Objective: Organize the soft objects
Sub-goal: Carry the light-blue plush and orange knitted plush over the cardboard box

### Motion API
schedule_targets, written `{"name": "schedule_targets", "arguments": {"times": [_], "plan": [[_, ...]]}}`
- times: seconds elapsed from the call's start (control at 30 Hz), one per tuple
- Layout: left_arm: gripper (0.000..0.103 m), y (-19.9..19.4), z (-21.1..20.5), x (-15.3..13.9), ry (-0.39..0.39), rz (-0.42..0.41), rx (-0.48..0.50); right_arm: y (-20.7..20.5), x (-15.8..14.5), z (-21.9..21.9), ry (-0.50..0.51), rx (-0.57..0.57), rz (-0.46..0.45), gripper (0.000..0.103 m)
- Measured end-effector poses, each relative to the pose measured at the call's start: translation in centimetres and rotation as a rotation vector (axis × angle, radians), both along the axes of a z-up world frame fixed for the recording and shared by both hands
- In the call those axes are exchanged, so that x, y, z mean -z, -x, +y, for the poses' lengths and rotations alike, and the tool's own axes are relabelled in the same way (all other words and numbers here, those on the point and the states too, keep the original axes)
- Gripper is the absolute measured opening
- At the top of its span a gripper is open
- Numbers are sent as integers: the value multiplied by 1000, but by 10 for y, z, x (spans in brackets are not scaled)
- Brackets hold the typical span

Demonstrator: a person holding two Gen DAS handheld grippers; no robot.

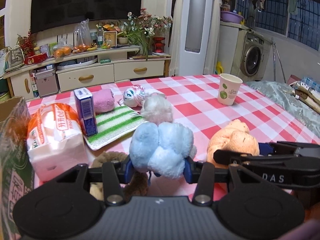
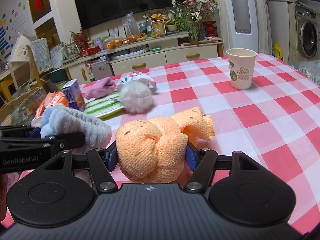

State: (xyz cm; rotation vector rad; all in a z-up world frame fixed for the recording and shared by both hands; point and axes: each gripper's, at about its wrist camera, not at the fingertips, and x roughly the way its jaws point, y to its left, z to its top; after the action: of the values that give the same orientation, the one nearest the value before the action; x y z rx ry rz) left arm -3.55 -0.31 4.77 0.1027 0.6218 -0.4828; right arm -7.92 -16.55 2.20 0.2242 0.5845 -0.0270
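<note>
1. While we are sorting the soft things, we are holding one in each gripper: the left gripper (image 1: 158, 168) is clamping the blue plush (image 1: 162, 148) between its jaws, and the right gripper (image 2: 153, 158) is clamping the orange cloth (image 2: 154, 148), its jaws set wider because that knotted bundle is bulkier.
2. We are keeping both bundles side by side at the near edge of the worktop (image 2: 250, 120), probably so they can travel together to the bag (image 1: 14, 140) standing open at the left.
3. Other soft pieces are waiting farther back: a white pompom (image 2: 136, 98), a pink towel (image 1: 103, 101), a patterned knot (image 1: 134, 96) and a striped sponge cloth (image 1: 114, 124), grouped beside a tissue pack (image 1: 54, 138) and a blue box (image 1: 86, 112).
4. We are reading "Green World" on the paper cup (image 2: 241, 70), "GenRobot.AI" on the left gripper's side, and "DAS" on the right gripper's. The tissue pack's red print is Chinese, too small to read surely.
</note>
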Motion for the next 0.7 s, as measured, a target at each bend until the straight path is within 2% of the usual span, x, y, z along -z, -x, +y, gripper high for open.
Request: {"name": "schedule_targets", "arguments": {"times": [0.7], "plan": [[46,23,53,-36,121,-62,-48,14,-32,49,118,-107,-80,80]]}}
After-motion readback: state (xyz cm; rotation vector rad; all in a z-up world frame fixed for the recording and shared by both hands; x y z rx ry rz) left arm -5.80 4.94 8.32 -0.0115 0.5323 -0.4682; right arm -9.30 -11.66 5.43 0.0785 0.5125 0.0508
